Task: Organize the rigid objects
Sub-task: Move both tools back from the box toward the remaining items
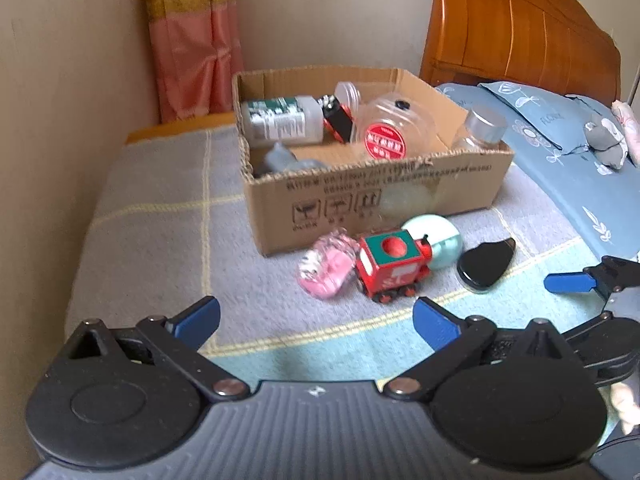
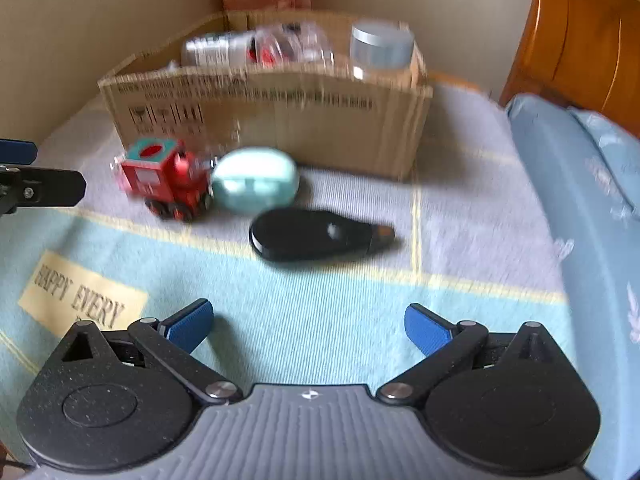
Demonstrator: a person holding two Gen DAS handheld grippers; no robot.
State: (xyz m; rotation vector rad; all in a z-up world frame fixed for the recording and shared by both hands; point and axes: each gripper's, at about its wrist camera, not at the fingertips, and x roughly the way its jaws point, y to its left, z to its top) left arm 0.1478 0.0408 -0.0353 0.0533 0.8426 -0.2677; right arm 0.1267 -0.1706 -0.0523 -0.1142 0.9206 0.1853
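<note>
A cardboard box (image 1: 400, 196) (image 2: 320, 128) sits on the bed and holds a white bottle (image 1: 284, 120), a clear jar with a red label (image 1: 386, 136), a silver-capped jar (image 1: 482, 126) (image 2: 382, 46) and other items. In front of it lie a pink clear toy (image 1: 328, 266), a red toy train (image 1: 394, 266) (image 2: 168, 178), a mint oval case (image 1: 436, 244) (image 2: 256, 184) and a black teardrop-shaped object (image 1: 486, 262) (image 2: 316, 236). My left gripper (image 1: 316, 320) is open, short of the train. My right gripper (image 2: 308, 324) is open, short of the black object.
A grey and teal checked blanket (image 2: 320, 312) covers the bed. A blue floral pillow (image 1: 560, 120) and a wooden headboard (image 1: 520, 32) lie to the right. A beige wall and a pink curtain (image 1: 192, 40) stand behind the box.
</note>
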